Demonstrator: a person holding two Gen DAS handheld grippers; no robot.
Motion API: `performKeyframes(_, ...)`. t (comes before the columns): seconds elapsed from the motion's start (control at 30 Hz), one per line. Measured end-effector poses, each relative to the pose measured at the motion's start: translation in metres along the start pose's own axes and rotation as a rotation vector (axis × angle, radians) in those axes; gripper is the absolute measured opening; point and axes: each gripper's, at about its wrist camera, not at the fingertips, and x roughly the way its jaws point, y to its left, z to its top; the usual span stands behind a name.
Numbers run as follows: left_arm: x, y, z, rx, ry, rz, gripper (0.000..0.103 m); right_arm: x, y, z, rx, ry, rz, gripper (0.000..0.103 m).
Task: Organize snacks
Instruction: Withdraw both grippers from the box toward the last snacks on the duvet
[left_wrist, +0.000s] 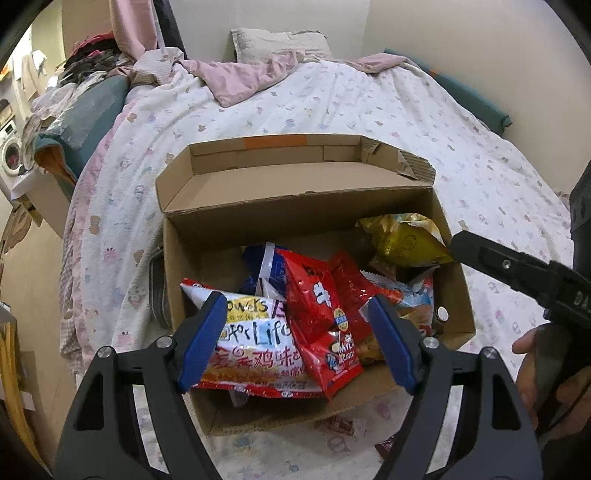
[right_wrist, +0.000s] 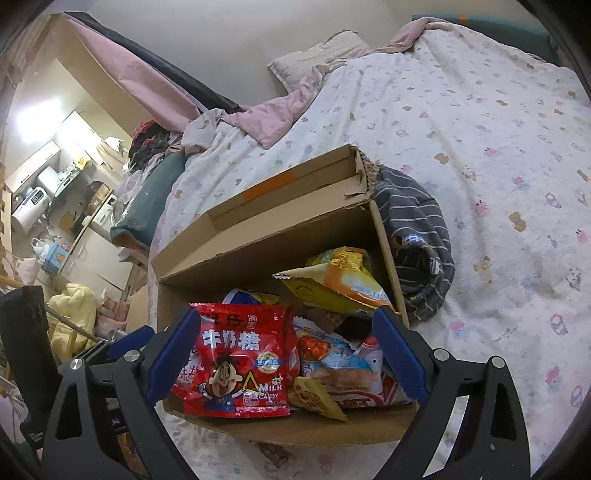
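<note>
Left gripper (left_wrist: 297, 314) and right gripper (right_wrist: 288, 332): jaws apart, gripping nothing, above the cardboard box (left_wrist: 454, 291) on the bed (left_wrist: 369, 110). Red milk candy bag (right_wrist: 240, 365) lies inside among other snack packets.

A small wrapper (left_wrist: 338, 424) lies partly hidden, perhaps candy, beneath the box (left_wrist: 295, 413).

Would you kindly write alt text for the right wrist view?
An open cardboard box on a bed holds snack bags, a red milk candy bag in front. The right gripper hangs open over it; a striped cloth lies beside the box.
</note>
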Motion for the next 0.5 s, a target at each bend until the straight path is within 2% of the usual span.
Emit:
performKeyframes(0.27, -0.024, 0.009, -0.016, -0.037, -0.018, 0.004, 0.076, -0.019, -0.001, -0.013, 0.022, -0.011, -0.006, 0.097)
performKeyframes(0.5, -0.033, 0.011, -0.031, -0.015, -0.016, 0.033, 0.076, -0.038, 0.010, -0.032, 0.006, -0.014, -0.031, 0.096)
